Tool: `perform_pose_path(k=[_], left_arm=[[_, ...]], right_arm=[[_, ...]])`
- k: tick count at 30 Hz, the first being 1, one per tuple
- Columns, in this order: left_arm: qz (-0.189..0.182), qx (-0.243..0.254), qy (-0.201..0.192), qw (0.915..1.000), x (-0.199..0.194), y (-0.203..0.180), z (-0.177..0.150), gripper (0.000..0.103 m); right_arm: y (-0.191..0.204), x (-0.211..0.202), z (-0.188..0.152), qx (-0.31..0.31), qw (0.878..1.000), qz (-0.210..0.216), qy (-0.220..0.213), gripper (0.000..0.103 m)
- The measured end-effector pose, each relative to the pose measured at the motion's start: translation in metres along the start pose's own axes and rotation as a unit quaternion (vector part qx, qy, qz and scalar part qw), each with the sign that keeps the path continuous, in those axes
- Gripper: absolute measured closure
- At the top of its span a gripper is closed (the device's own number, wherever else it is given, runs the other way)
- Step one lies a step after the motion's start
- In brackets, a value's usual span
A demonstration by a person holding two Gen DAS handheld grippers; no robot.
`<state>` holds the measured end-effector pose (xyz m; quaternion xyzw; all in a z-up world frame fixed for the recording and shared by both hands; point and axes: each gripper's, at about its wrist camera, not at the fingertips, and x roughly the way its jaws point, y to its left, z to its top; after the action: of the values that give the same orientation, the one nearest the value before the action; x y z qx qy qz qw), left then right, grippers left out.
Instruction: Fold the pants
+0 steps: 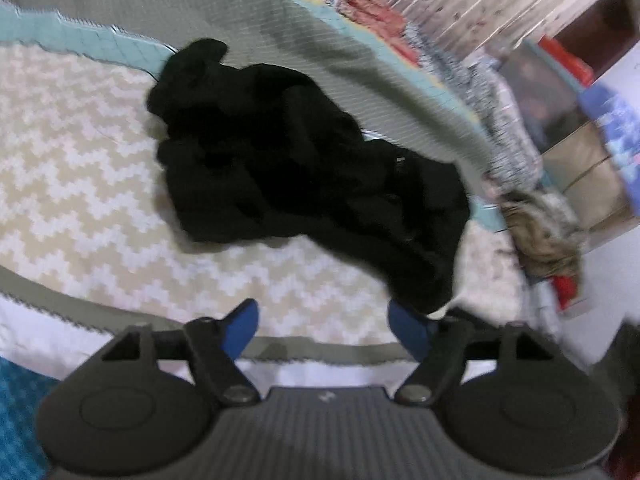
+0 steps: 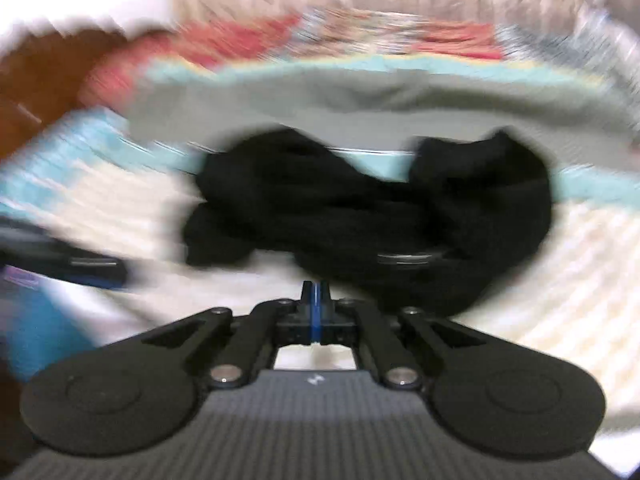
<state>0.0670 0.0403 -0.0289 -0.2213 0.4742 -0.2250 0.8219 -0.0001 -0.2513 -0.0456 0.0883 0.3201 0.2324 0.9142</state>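
Black pants [image 1: 304,168] lie crumpled mid-frame on the zigzag bedspread [image 1: 80,184], still unfolded. Left hand-held gripper [image 1: 324,326] is apart, nothing pinched, fabric edge near its right-side finger, likely lining up a grab. Right hand-held gripper [image 2: 316,300] is closed, apparently empty. No readable writing.

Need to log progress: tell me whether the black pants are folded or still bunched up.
Bunched up, not folded. The black pants lie in a crumpled, uneven heap on the zigzag bedspread, with no flat layers or straight edges.
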Motion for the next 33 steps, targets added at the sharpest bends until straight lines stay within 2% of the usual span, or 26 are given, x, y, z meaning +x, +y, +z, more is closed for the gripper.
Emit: perform_pose_path(k=[1, 3, 6, 8, 10, 11, 12, 13, 14, 15, 16, 17, 18, 19, 20, 22, 23, 24, 25, 26, 27, 28, 29, 31, 32, 33], left_arm=[[-0.010, -0.005, 0.002, 0.9999, 0.000, 0.001, -0.001, 0.025], [-0.003, -0.007, 0.001, 1.0000, 0.003, 0.000, -0.002, 0.025], [0.026, 0.012, -0.003, 0.9996, 0.010, -0.003, -0.002, 0.026], [0.061, 0.030, -0.020, 0.9975, 0.021, 0.000, 0.005, 0.021], [0.125, 0.049, -0.035, 0.9903, 0.038, 0.006, 0.014, 0.017], [0.147, 0.050, -0.033, 0.9873, 0.049, 0.009, 0.018, 0.019], [0.158, 0.049, -0.028, 0.9859, 0.061, 0.013, 0.022, 0.021], [0.168, 0.049, -0.019, 0.9844, 0.075, 0.016, 0.027, 0.029], [0.176, 0.052, -0.011, 0.9829, 0.088, 0.019, 0.032, 0.056], [0.178, 0.050, -0.002, 0.9828, 0.097, 0.024, 0.038, 0.073], [0.168, 0.031, 0.000, 0.9853, 0.101, 0.032, 0.047, 0.092], [0.143, -0.005, -0.001, 0.9897, 0.098, 0.040, 0.058, 0.095], [0.116, -0.037, -0.009, 0.9925, 0.090, 0.047, 0.070, 0.096], [0.096, -0.053, -0.034, 0.9934, 0.076, 0.050, 0.089, 0.096], [0.094, -0.043, -0.074, 0.9919, 0.059, 0.048, 0.107, 0.096], [0.108, -0.027, -0.153, 0.9819, 0.025, 0.042, 0.144, 0.096], [0.107, -0.036, -0.179, 0.9773, 0.012, 0.043, 0.159, 0.096], [0.104, -0.052, -0.203, 0.9723, 0.000, 0.044, 0.172, 0.095], [0.105, -0.061, -0.220, 0.9680, -0.009, 0.044, 0.180, 0.093], [0.106, -0.063, -0.234, 0.9644, -0.017, 0.043, 0.184, 0.084], [0.106, -0.060, -0.241, 0.9630, -0.022, 0.043, 0.183, 0.075], [0.107, -0.058, -0.245, 0.9618, -0.026, 0.042, 0.178, 0.059], [0.109, -0.058, -0.245, 0.9617, -0.025, 0.040, 0.169, 0.054], [0.094, -0.050, -0.212, 0.9714, -0.012, 0.041, 0.147, 0.056], [0.077, -0.047, -0.183, 0.9791, -0.003, 0.042, 0.132, 0.058], [0.058, -0.044, -0.160, 0.9845, 0.008, 0.043, 0.119, 0.058]], right_arm=[[0.014, -0.009, -0.003, -0.009, 1.000, 0.009, -0.004, 0.101], [0.034, -0.020, -0.010, -0.035, 0.999, 0.005, -0.016, 0.100], [0.022, -0.009, -0.009, -0.042, 0.998, -0.056, -0.010, 0.097], [-0.001, 0.008, 0.000, -0.021, 0.995, -0.102, 0.002, 0.083], [-0.017, 0.021, 0.002, -0.019, 0.991, -0.132, -0.002, 0.041], [-0.022, 0.028, 0.004, -0.024, 0.988, -0.149, -0.005, 0.036], [-0.029, 0.036, 0.007, -0.030, 0.986, -0.166, -0.007, 0.035], [-0.040, 0.048, 0.013, -0.040, 0.983, -0.178, -0.001, 0.035], [-0.043, 0.061, 0.015, -0.051, 0.981, -0.190, 0.007, 0.035], [-0.049, 0.075, 0.016, -0.064, 0.977, -0.202, 0.020, 0.036], [-0.056, 0.088, 0.016, -0.070, 0.975, -0.206, 0.046, 0.050], [-0.064, 0.095, 0.016, -0.058, 0.977, -0.193, 0.071, 0.070], [-0.071, 0.096, 0.017, -0.030, 0.981, -0.170, 0.084, 0.084], [-0.073, 0.087, 0.019, -0.007, 0.984, -0.162, 0.072, 0.084], [-0.073, 0.077, 0.024, 0.005, 0.987, -0.149, 0.061, 0.085], [-0.078, 0.047, 0.035, 0.065, 0.992, -0.103, 0.026, 0.085], [-0.084, 0.034, 0.040, 0.110, 0.991, -0.069, 0.008, 0.086], [-0.093, 0.022, 0.043, 0.160, 0.987, -0.029, -0.012, 0.086], [-0.105, 0.009, 0.046, 0.212, 0.977, 0.014, -0.036, 0.088], [-0.113, 0.001, 0.044, 0.247, 0.967, 0.037, -0.057, 0.095], [-0.120, -0.006, 0.044, 0.273, 0.959, 0.040, -0.072, 0.095], [-0.121, -0.008, 0.045, 0.286, 0.955, 0.017, -0.079, 0.095], [-0.124, -0.010, 0.045, 0.280, 0.956, -0.020, -0.082, 0.095], [-0.129, -0.008, 0.040, 0.255, 0.959, -0.099, -0.072, 0.091], [-0.131, -0.007, 0.037, 0.255, 0.958, -0.118, -0.063, 0.091], [-0.133, -0.009, 0.032, 0.262, 0.956, -0.119, -0.060, 0.091]])
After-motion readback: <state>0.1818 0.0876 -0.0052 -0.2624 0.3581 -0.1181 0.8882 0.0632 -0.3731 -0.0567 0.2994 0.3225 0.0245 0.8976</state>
